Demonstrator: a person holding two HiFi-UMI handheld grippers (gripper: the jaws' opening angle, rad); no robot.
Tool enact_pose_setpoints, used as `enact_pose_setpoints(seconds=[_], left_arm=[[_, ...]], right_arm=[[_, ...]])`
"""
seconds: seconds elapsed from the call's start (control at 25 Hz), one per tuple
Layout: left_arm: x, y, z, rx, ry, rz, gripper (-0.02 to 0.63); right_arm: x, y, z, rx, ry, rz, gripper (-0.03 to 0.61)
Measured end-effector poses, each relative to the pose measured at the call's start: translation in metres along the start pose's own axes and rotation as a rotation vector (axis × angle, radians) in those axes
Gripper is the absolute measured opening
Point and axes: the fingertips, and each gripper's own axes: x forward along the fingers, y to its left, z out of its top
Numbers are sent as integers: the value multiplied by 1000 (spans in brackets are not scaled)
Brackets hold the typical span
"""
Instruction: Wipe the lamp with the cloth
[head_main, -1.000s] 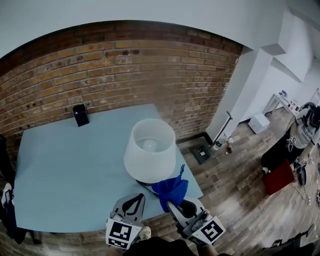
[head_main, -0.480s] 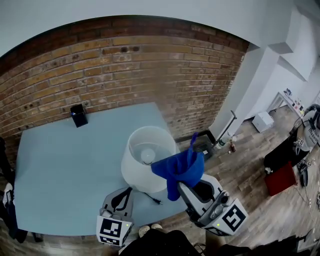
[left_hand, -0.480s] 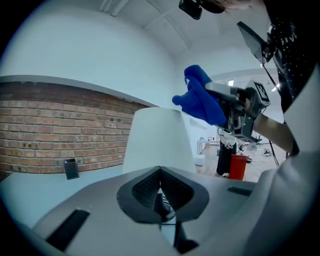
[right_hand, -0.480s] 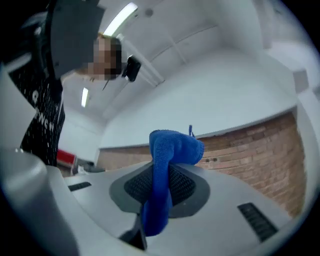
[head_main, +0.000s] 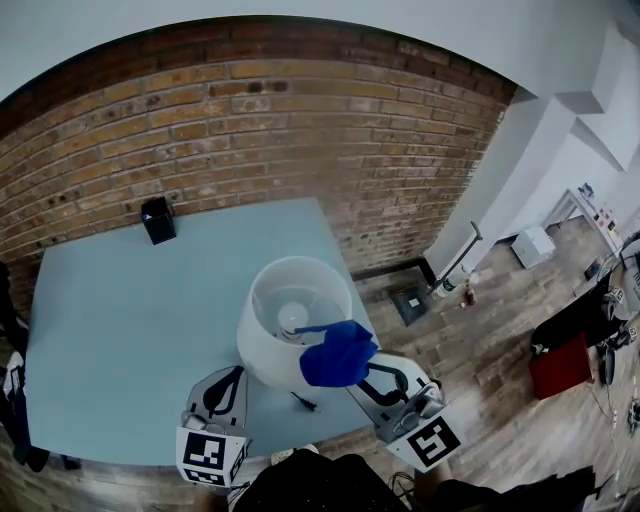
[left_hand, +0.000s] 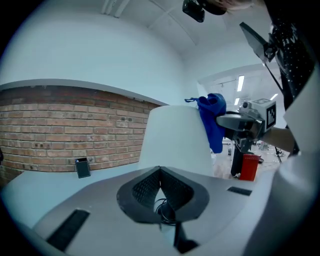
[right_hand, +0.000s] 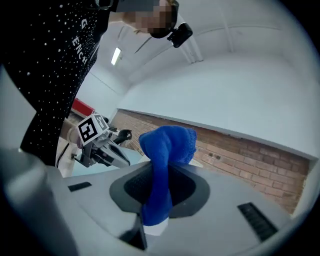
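Observation:
The lamp (head_main: 285, 325) with a white shade stands near the front edge of the pale blue table (head_main: 120, 320). A blue cloth (head_main: 338, 355) lies against the shade's near right rim, bunched in my right gripper (head_main: 362, 372), which is shut on it. In the right gripper view the cloth (right_hand: 167, 150) sticks up from between the jaws. My left gripper (head_main: 236, 374) sits low by the shade's near left side, shut and holding nothing. In the left gripper view the shade (left_hand: 172, 137) fills the space ahead, with the cloth (left_hand: 212, 120) at its right edge.
The lamp's black cord and plug (head_main: 305, 402) lie on the table between the grippers. A small black box (head_main: 157, 219) stands at the back by the brick wall (head_main: 250, 130). The table's right edge drops to a wooden floor (head_main: 470, 340).
My right gripper lifted the cloth from the table's front edge up to the shade, and now holds it against the near right rim. The left gripper shifted slightly left.

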Motion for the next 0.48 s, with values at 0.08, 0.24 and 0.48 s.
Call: enact_pose_setpoints(seconds=[0.08, 0.24, 0.48], left_arm=[[1, 1, -1, -7, 1, 8, 9], [3, 3, -3, -2, 6, 22, 8], [4, 3, -8, 4, 26, 35, 9]], right_arm=[[-3, 1, -16, 49, 16, 2, 66], [-12, 4, -62, 147, 107, 15, 66], [-24, 9, -126, 280, 248, 23, 66]])
